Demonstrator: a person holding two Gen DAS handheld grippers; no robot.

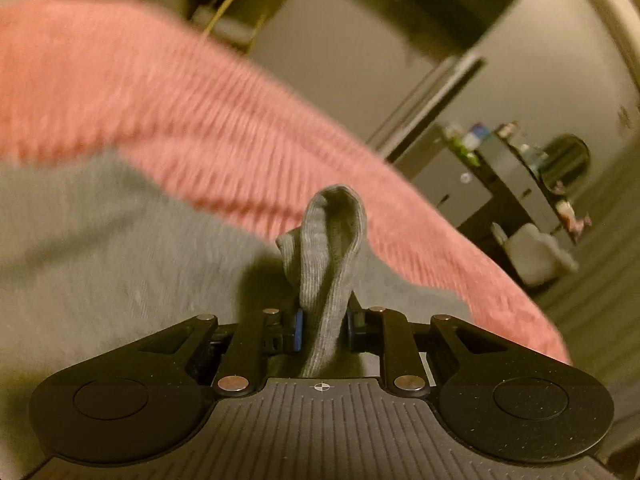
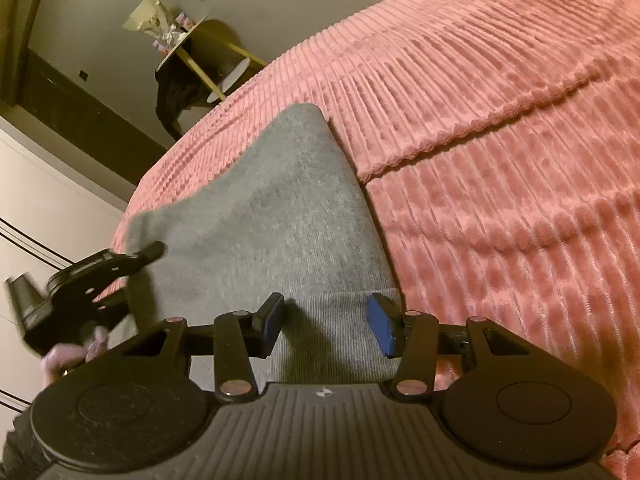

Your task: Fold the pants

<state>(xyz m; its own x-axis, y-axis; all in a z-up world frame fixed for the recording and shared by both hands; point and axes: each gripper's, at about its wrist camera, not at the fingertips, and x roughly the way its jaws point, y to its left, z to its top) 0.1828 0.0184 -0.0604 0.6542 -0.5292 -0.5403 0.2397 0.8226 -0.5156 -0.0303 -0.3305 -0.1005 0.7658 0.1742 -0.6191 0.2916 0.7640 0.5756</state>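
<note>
The grey pants (image 2: 260, 216) lie on a pink ribbed bedspread (image 2: 500, 140). My left gripper (image 1: 323, 326) is shut on a ribbed grey cuff of the pants (image 1: 330, 240), which stands up in a loop between the blue pads. The rest of the pants (image 1: 100, 248) spreads out to the left in that view. My right gripper (image 2: 326, 324) is open, its blue pads (image 2: 380, 326) either side of the ribbed hem (image 2: 328, 332) near the pants' right edge. The left gripper also shows in the right wrist view (image 2: 100, 276), at the pants' left edge.
The bedspread (image 1: 180, 100) has a raised seam (image 2: 480, 128) running across it right of the pants. Beyond the bed stand a round side table (image 2: 200, 52) with yellow legs, a dark shelf unit (image 1: 512, 184) with small items, and a white cabinet (image 2: 48, 208).
</note>
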